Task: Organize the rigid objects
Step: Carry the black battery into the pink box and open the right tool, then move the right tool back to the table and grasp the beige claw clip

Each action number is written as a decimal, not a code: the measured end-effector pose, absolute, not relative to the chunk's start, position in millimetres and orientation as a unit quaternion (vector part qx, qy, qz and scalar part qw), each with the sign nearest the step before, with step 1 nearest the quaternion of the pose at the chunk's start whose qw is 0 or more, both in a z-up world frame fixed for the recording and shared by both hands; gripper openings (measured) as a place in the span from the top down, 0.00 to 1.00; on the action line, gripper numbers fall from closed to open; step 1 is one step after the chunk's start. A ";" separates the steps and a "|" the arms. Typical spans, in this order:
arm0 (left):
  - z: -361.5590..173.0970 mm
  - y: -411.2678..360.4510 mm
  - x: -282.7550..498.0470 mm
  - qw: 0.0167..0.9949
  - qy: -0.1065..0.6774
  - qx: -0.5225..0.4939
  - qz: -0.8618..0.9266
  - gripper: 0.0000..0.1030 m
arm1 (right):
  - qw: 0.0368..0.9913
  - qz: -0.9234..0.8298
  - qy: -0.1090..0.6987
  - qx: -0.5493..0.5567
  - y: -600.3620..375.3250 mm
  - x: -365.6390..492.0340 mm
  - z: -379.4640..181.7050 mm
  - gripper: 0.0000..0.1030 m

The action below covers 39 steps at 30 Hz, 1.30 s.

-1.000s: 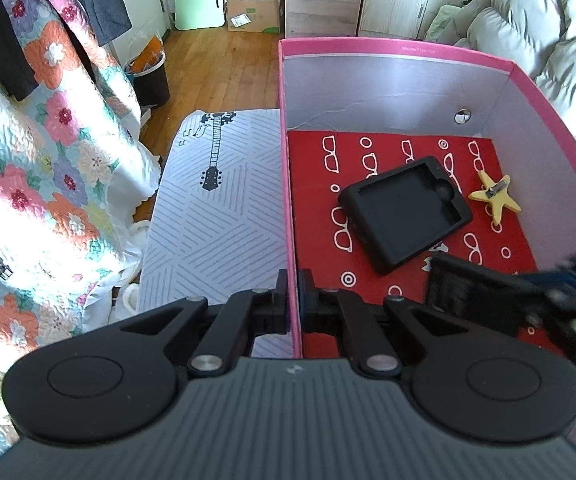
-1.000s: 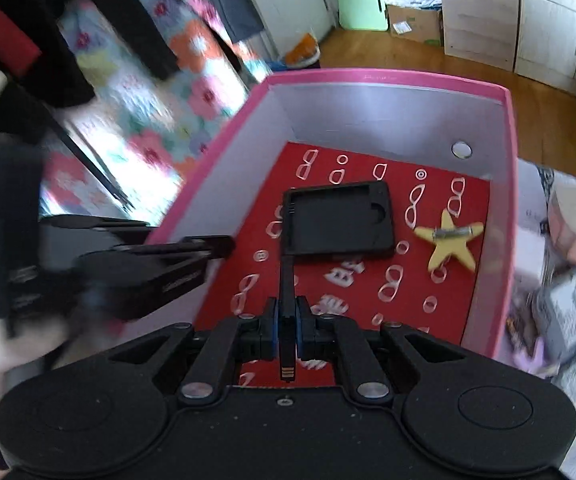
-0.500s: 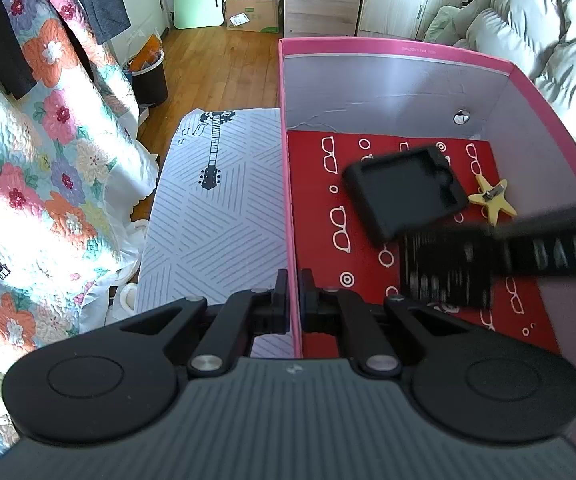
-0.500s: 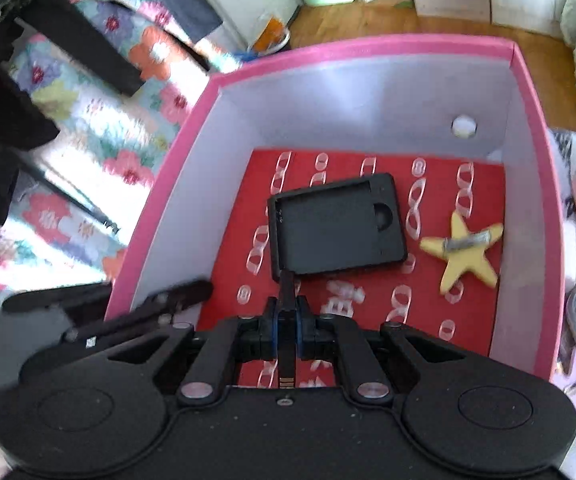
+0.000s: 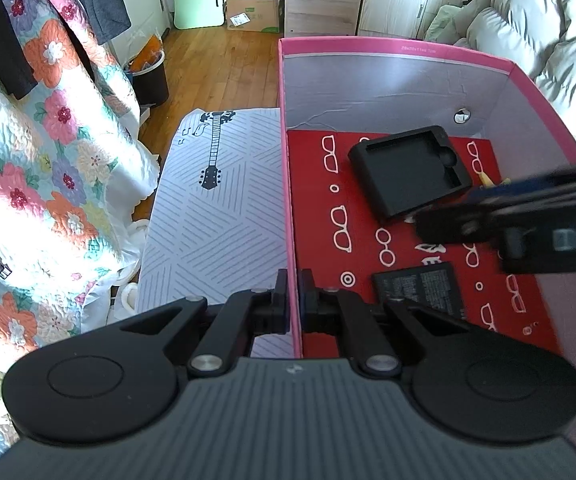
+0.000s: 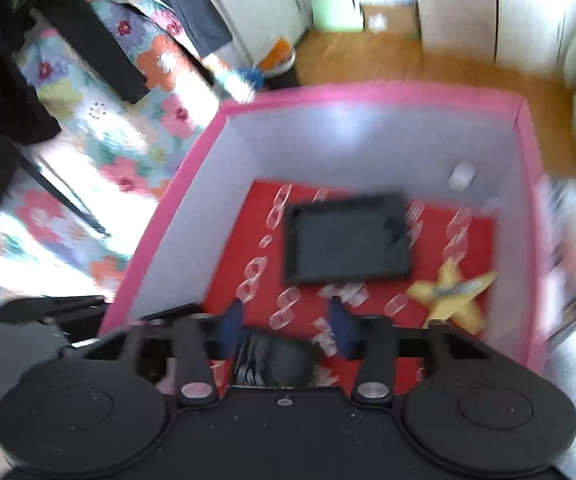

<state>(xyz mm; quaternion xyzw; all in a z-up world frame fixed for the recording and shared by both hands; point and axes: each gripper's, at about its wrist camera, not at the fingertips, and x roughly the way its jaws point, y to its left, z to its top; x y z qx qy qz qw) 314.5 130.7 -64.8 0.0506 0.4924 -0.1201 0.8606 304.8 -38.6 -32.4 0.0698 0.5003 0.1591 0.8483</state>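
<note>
Flat black battery-like slab [image 5: 418,290] lying label-up on the red glasses-print floor of the pink box [image 5: 388,46], near the front, free of any grip. Just above it in the right wrist view, right gripper [image 6: 286,318] with jaws spread wide and holding nothing; blurred dark shape [image 6: 272,360] below the fingers, probably that same slab. Left gripper [image 5: 294,296] with jaws nearly shut, pinching the left wall of the box at its rim, apparently steadying it.

Likely trouble from here, judged only from the layout: right gripper hanging low inside the box, so a careless pull-out could clip the slab or nudge the black tray-like case [image 5: 410,172] lying further back, touching neither. Heavy blur in the right view, so exact clearance not readable. A tug by the left jaws could tilt the thin wall and slide the contents.

Yellow star-shaped piece [image 6: 450,298] right of the case, mostly hidden behind the right gripper in the left view. Outside the box: guitar-print striped surface [image 5: 216,216] touching its left wall, floral quilt [image 5: 48,168] beyond, dark bin [image 5: 150,80] on the wooden floor, grey padded couch [image 5: 548,32] behind. Nothing blocking the way upward out of the box
</note>
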 end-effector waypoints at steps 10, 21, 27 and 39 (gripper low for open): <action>-64.4 130.3 315.4 0.860 0.493 0.051 -0.120 0.97 | 0.876 0.185 0.442 0.055 -103.2 220.9 36.0 0.44; -65.0 127.0 315.2 0.860 0.493 0.059 -0.118 0.97 | 0.907 0.127 0.401 0.025 -173.1 134.7 -4.3 0.44; -65.9 125.0 313.1 0.861 0.491 0.070 -0.114 0.97 | 0.902 0.136 0.409 0.020 -176.9 130.7 -37.1 0.47; -64.4 127.2 313.5 0.861 0.490 0.064 -0.117 0.97 | 0.896 0.106 0.427 0.055 -165.6 154.3 -68.2 0.42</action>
